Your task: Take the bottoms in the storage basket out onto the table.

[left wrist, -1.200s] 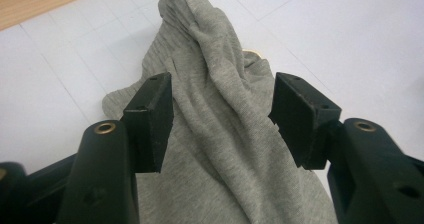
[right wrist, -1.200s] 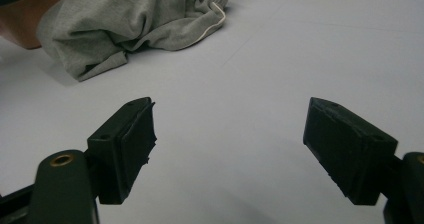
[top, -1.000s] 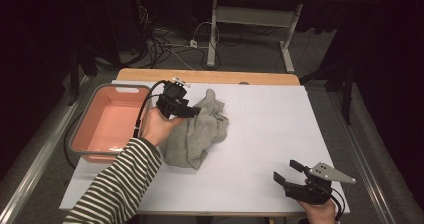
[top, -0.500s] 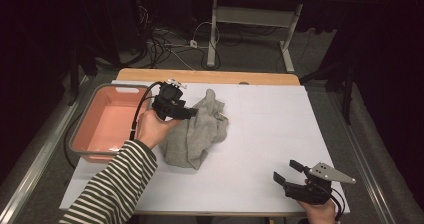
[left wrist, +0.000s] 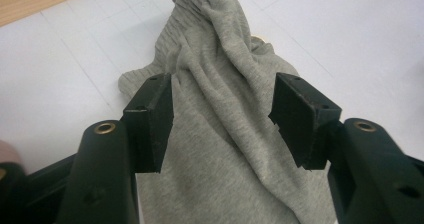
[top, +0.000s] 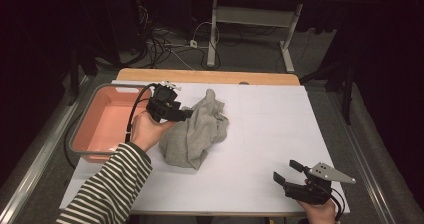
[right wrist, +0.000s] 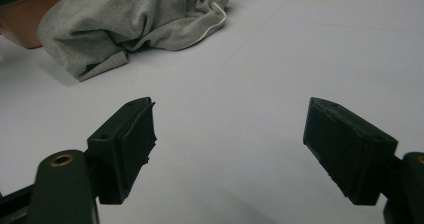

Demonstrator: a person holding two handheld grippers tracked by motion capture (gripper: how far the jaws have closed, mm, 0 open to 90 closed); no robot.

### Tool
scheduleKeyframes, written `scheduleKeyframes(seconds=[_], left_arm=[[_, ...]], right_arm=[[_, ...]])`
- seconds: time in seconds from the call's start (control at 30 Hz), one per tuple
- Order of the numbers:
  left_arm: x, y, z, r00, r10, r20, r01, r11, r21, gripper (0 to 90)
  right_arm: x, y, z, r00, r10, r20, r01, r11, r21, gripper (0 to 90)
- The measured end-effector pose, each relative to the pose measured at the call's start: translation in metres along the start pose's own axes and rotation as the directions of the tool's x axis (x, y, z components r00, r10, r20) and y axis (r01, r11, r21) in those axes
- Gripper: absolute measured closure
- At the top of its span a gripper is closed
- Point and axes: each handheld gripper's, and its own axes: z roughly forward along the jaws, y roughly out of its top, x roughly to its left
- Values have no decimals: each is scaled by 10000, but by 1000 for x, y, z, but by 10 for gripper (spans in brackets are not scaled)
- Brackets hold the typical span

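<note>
While the left gripper [top: 186, 115] hovers at the left edge of the grey cloth [top: 196, 130], its jaws stand partly apart with a ridge of fabric showing between them; the pads do not press on it. That cloth lies crumpled on the white table [top: 270, 134], just beside the pink tub [top: 100, 124]. Near the table's front right corner, the right gripper [top: 286, 171] rests with jaws wide, holding nothing.

I have drawn my left gripper [top: 186, 115] slightly back towards the pink tub [top: 100, 124], off the grey garment's [top: 197, 131] left edge. The garment's folds there shifted slightly.
</note>
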Motion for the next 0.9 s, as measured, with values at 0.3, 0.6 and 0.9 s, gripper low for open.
scheduleKeyframes(seconds=[0.3, 0.6, 0.9], left_arm=[[-2, -3, -11, 9999, 109, -105, -111, 9998, -168, 405], [0, -9, -20, 9999, 126, -102, -129, 9995, -296, 405], [3, -18, -27, 9999, 49, -95, -53, 9990, -435, 405]], right_arm=[[0, 0, 0, 10000, 13, -42, -13, 10000, -20, 211], [0, 0, 0, 10000, 17, -35, -17, 10000, -12, 211], [0, 0, 0, 10000, 38, -47, -38, 10000, -6, 211]])
